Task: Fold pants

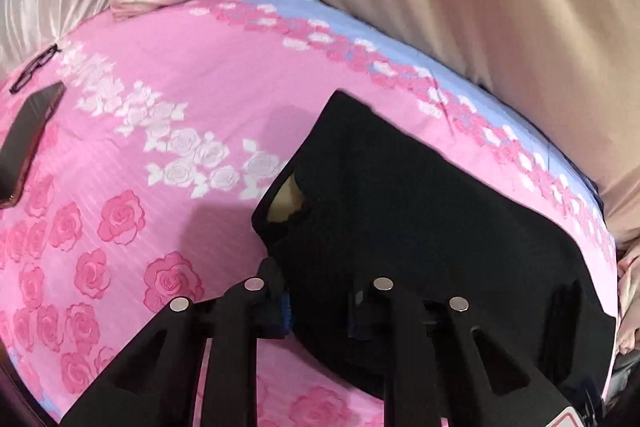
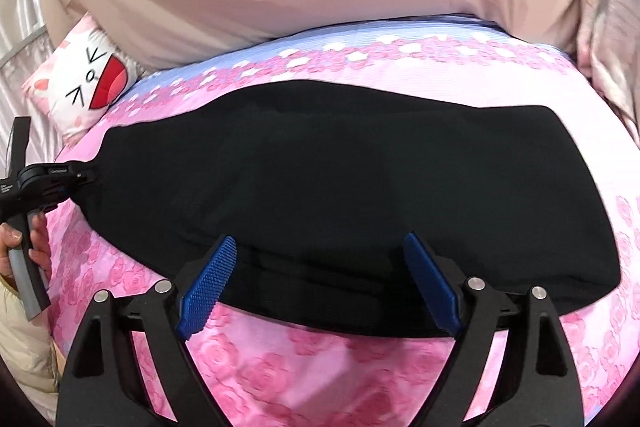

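Black pants [image 2: 340,195] lie flat across the rose-print bed [image 2: 320,359], already doubled lengthwise. Your left claw [image 2: 86,175] is clamped on their waist end, apparently ready to carry it over; black fabric hides its pads in its own view. Your right claw [image 2: 316,283] hangs wide open over the near edge, gripping nothing.

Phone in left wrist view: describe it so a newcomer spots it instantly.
Start from the pink rose bedsheet and go to its far left edge. The phone lies flat there, just below a pair of glasses. It is the only dark, glossy slab around.
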A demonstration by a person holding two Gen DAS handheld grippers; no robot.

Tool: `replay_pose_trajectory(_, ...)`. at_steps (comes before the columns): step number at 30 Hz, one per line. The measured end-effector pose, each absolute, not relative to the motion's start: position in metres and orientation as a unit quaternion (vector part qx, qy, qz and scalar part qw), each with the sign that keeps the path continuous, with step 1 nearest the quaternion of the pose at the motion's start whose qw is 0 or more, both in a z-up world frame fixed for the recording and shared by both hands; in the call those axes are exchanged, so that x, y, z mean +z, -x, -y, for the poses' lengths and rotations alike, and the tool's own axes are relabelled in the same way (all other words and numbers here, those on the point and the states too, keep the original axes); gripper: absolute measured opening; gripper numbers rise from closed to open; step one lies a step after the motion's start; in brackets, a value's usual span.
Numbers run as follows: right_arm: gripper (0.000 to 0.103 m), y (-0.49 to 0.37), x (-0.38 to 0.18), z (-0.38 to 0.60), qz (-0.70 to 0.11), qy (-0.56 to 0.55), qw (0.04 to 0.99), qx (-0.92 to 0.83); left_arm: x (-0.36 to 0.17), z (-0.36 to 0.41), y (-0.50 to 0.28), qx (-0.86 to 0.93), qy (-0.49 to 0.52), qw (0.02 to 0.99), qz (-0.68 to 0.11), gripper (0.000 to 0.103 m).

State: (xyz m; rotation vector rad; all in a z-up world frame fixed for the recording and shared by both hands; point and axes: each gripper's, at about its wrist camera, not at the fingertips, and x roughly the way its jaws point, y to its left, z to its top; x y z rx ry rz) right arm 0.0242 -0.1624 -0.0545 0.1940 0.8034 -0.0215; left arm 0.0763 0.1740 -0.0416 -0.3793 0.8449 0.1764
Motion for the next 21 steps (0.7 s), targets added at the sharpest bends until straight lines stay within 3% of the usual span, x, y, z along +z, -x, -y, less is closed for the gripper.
replay_pose_trajectory(6,0.084,-0.004,-0.046,0.205,-0.366,-0.129,0.921,-0.043,0.031,-0.098,-0.059,0.003,0.102,0.935,-0.338,0.014)
replay_pose_trajectory(12,0.085,0.032,-0.036,0.267,-0.328,-0.176,0.923,-0.094,0.082,0.045,-0.029,-0.14,0.007,0.947,-0.288,0.014)
replay_pose_trajectory(17,0.085,0.071,-0.03,0.322,-0.306,-0.213,0.917,-0.14,0.053,0.173,-0.01,-0.234,-0.053,0.914,-0.326,0.014)
replay_pose_trajectory(21,0.085,0.098,-0.033,0.355,-0.303,-0.232,0.909,-0.169,-0.01,0.267,0.008,-0.268,-0.116,0.869,-0.399,0.014)
